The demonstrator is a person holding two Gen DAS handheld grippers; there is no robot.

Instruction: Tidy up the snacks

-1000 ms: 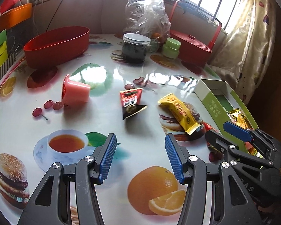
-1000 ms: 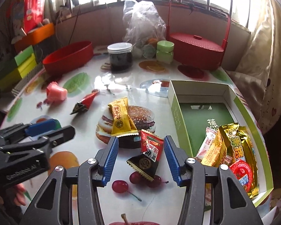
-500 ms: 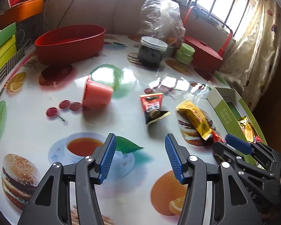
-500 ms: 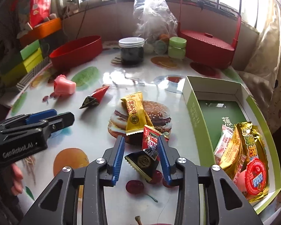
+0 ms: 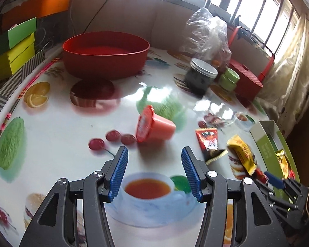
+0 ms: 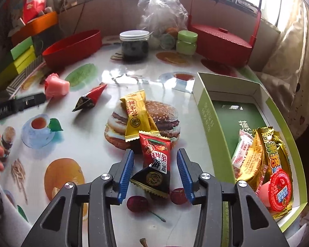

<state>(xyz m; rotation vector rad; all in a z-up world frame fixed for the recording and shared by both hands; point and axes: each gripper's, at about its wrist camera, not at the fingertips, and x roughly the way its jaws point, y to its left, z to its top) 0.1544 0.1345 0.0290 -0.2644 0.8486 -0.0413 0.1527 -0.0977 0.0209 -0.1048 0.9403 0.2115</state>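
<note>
My right gripper (image 6: 154,173) is partly closed around a red and black triangular snack packet (image 6: 155,164) on the table, its jaws close beside the packet. A yellow bar (image 6: 136,116) lies just beyond. The green box (image 6: 208,111) at right holds several snacks (image 6: 265,164). My left gripper (image 5: 153,169) is open and empty, pointing at a pink jelly cup (image 5: 154,126) lying on its side. A second red and black packet (image 5: 209,144) and the yellow bar (image 5: 242,156) lie to its right.
A red oval basin (image 5: 105,57), a dark jar with white lid (image 5: 199,76), a green jar (image 5: 229,79), a plastic bag (image 5: 208,33) and a red lidded basket (image 6: 220,39) stand at the back. Coloured boxes (image 5: 16,49) are stacked at left.
My left gripper swung left toward the pink cup. My right gripper narrowed around the red and black packet, then widened slightly, staying at it.
</note>
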